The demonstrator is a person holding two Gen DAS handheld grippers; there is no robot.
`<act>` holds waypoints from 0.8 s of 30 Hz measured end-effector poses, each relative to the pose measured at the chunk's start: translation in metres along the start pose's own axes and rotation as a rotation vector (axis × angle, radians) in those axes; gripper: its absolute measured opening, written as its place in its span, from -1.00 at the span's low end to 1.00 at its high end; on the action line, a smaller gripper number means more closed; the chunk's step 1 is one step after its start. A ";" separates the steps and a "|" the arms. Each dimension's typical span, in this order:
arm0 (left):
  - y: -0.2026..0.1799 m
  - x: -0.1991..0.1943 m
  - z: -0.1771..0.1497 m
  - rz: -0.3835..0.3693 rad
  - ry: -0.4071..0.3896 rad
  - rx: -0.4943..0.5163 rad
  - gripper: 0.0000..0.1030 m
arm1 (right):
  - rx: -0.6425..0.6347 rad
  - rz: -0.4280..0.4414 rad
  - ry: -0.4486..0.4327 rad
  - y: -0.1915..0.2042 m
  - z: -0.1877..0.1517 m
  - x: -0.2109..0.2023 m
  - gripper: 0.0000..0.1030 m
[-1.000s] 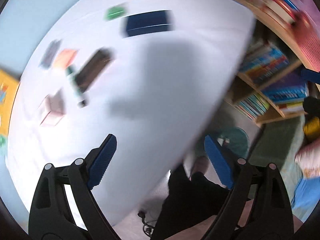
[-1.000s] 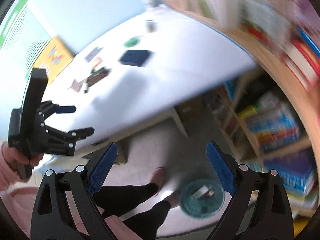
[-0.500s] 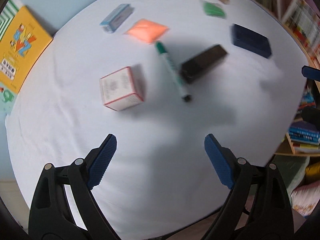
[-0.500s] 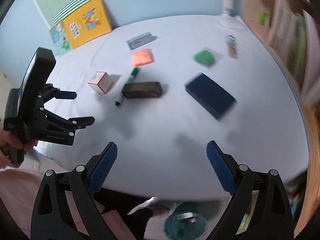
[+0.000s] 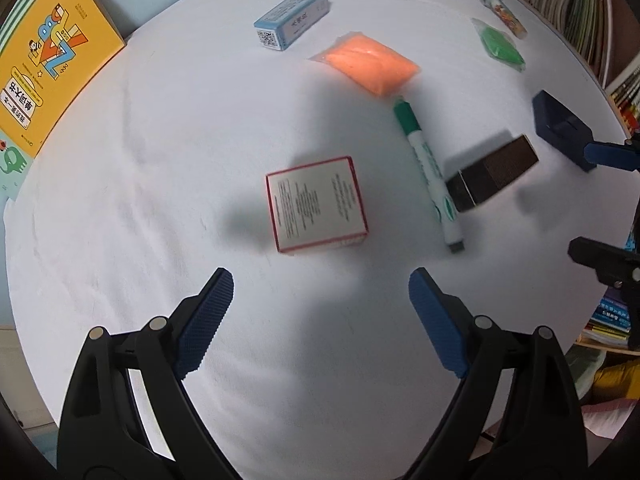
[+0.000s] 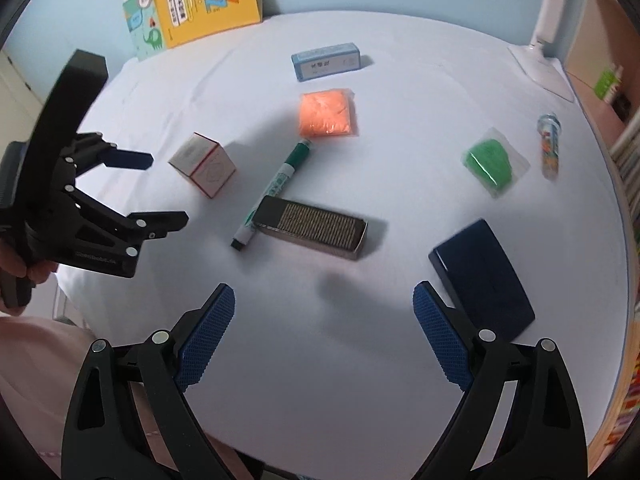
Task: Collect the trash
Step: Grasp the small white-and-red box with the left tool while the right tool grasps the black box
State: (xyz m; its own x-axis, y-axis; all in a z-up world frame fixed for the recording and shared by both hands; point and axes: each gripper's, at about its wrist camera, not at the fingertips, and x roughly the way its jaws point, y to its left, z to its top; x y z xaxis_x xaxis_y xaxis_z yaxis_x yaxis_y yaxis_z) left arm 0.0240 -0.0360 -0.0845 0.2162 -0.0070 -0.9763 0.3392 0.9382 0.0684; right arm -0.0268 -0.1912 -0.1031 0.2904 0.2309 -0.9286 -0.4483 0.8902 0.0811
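Several items lie on a white table (image 5: 160,160). A small white box with red edges (image 5: 316,204) (image 6: 202,164) sits just ahead of my open, empty left gripper (image 5: 320,300). A green marker (image 5: 428,172) (image 6: 276,190) lies beside a long dark box (image 5: 492,172) (image 6: 312,226). An orange packet (image 5: 368,62) (image 6: 327,113), a light blue box (image 5: 292,18) (image 6: 326,60), a green packet (image 5: 500,44) (image 6: 490,164), a small tube (image 6: 550,144) and a navy case (image 6: 484,278) (image 5: 560,124) lie around. My right gripper (image 6: 324,316) is open and empty above the table's near part.
Yellow and green books (image 6: 192,4) lean on the blue wall at the back. A white lamp base (image 6: 544,68) stands at the back right. Bookshelves (image 5: 580,28) run along the right edge. The left gripper (image 6: 160,188) shows at the left in the right wrist view.
Both grippers have swung up from the floor and the bin to over the table. The left gripper has closed in on the red-edged white box.
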 end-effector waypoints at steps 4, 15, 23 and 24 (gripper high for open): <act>0.004 0.006 0.007 -0.007 0.012 -0.021 0.69 | -0.039 0.008 0.023 0.000 0.009 0.010 0.75; 0.014 0.022 0.022 -0.014 0.038 -0.049 0.67 | -0.122 0.030 0.078 -0.003 0.032 0.035 0.75; 0.021 0.031 0.025 -0.040 0.057 -0.057 0.26 | -0.217 0.045 0.099 0.006 0.042 0.048 0.61; 0.022 0.032 0.026 -0.045 0.059 -0.060 0.22 | -0.239 0.043 0.105 0.009 0.042 0.049 0.40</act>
State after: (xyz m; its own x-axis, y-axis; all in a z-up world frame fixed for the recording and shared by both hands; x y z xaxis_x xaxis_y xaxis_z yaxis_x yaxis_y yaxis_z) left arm 0.0619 -0.0247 -0.1088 0.1466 -0.0310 -0.9887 0.2913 0.9565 0.0132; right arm 0.0195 -0.1552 -0.1329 0.1829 0.2132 -0.9597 -0.6488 0.7596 0.0450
